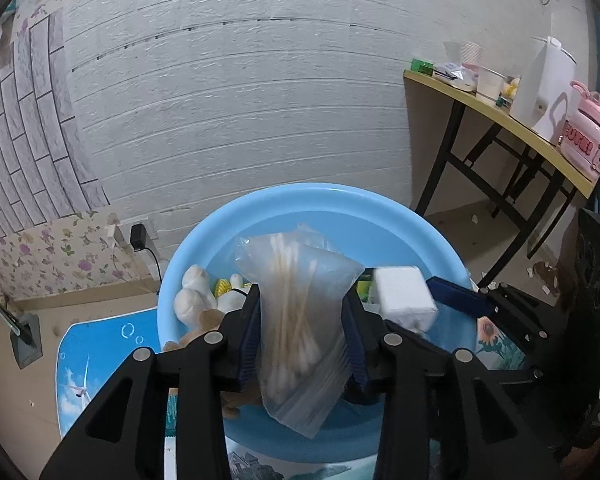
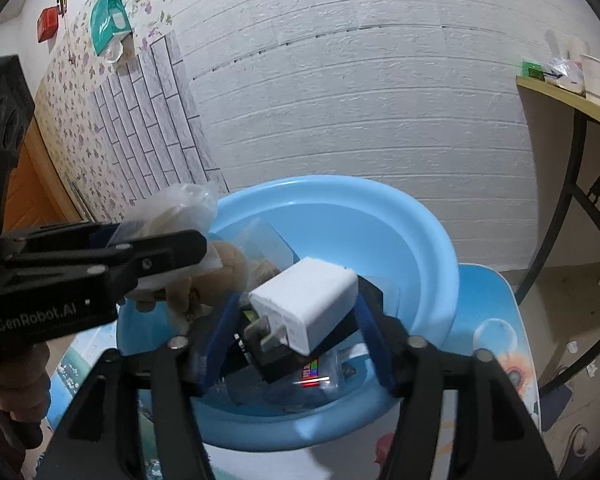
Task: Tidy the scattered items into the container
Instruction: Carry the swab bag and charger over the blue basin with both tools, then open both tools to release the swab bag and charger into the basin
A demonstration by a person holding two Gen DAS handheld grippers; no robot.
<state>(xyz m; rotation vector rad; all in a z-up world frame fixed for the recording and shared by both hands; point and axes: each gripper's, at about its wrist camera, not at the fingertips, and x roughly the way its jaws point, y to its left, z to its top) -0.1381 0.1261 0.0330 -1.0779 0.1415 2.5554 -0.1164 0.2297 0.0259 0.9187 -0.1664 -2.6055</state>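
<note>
A round light-blue basin (image 1: 284,192) lies below both grippers. My left gripper (image 1: 302,292) hangs over it with a clear bag of cotton swabs (image 1: 296,320) between its blue pads. The pads stand slightly off the bag's sides, so the gripper is open. My right gripper (image 2: 297,299) is also over the basin (image 2: 440,248). A tilted, blurred white plug charger (image 2: 312,292) sits between its jaws with a gap at the left pad, so this gripper is open too. Plush toys (image 1: 196,292), a black box and a clear bottle (image 2: 312,376) lie in the basin.
The basin rests on a low surface with a printed blue cover (image 2: 496,320). At the right, a yellow-topped side table (image 1: 500,116) carries a white kettle, cups and a pink box. A black adapter (image 1: 138,236) is plugged in at the wall. A hand (image 2: 20,384) grips the left handle.
</note>
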